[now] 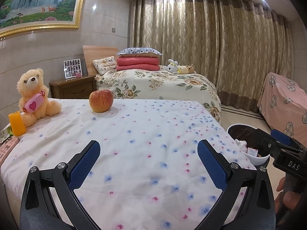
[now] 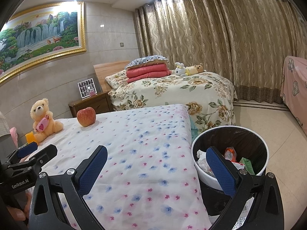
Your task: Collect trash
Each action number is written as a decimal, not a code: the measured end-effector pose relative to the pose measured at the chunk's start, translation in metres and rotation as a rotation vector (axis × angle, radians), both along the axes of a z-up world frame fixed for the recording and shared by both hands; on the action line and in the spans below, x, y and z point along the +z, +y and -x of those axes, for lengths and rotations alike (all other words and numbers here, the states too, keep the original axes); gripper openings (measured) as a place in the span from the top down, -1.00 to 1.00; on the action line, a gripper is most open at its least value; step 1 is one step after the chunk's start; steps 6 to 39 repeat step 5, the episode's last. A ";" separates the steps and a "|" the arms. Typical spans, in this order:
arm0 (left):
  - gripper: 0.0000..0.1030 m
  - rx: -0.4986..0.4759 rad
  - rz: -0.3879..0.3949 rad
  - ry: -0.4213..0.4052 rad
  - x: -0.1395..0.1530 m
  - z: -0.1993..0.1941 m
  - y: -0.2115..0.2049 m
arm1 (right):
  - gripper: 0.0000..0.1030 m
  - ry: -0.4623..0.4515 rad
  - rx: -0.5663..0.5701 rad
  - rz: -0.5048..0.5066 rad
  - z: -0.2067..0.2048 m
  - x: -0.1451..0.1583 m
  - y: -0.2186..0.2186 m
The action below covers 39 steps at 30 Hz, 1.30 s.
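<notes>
Left gripper (image 1: 148,159) and right gripper (image 2: 156,165) are both hovering over the bed (image 1: 145,134), jaws spread wide, gripping nothing. Trash bin (image 2: 247,132) is sitting just behind the right jaw's tip; orange foam net (image 1: 16,123) is lying far left of the left jaws, beside the teddy bear (image 1: 34,97).

My left tool (image 1: 148,161): matte black, lightly speckled frame filling the lower frame, triangular cut-outs in each outer arm, four silver round screw heads, two blue pads (image 1: 84,164) with fine diamond texture. My right tool (image 2: 157,169): same black frame, cut-outs, silver screws, blue textured pads (image 2: 220,174). White lettering "DAS" shows on its side at the left-wrist view's right edge; "GenRobot.AI" on the left tool's side, lower left of the right-wrist view.
</notes>
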<state>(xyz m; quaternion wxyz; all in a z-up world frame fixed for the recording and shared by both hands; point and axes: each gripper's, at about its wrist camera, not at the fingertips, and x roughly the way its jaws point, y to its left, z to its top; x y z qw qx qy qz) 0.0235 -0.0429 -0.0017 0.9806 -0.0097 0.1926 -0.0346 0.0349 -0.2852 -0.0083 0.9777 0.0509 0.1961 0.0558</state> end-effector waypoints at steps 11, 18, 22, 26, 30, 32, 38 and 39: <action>-1.00 0.000 0.008 0.019 -0.003 -0.005 0.003 | -1.00 0.021 0.005 0.003 -0.004 -0.001 0.003; -1.00 0.000 0.008 0.019 -0.003 -0.005 0.003 | -1.00 0.021 0.005 0.003 -0.004 -0.001 0.003; -1.00 0.000 0.008 0.019 -0.003 -0.005 0.003 | -1.00 0.021 0.005 0.003 -0.004 -0.001 0.003; -1.00 0.000 0.008 0.019 -0.003 -0.005 0.003 | -1.00 0.021 0.005 0.003 -0.004 -0.001 0.003; -1.00 0.000 0.008 0.019 -0.003 -0.005 0.003 | -1.00 0.021 0.005 0.003 -0.004 -0.001 0.003; -1.00 0.000 0.008 0.019 -0.003 -0.005 0.003 | -1.00 0.021 0.005 0.003 -0.004 -0.001 0.003; -1.00 0.000 0.008 0.019 -0.003 -0.005 0.003 | -1.00 0.021 0.005 0.003 -0.004 -0.001 0.003; -1.00 0.000 0.008 0.019 -0.003 -0.005 0.003 | -1.00 0.021 0.005 0.003 -0.004 -0.001 0.003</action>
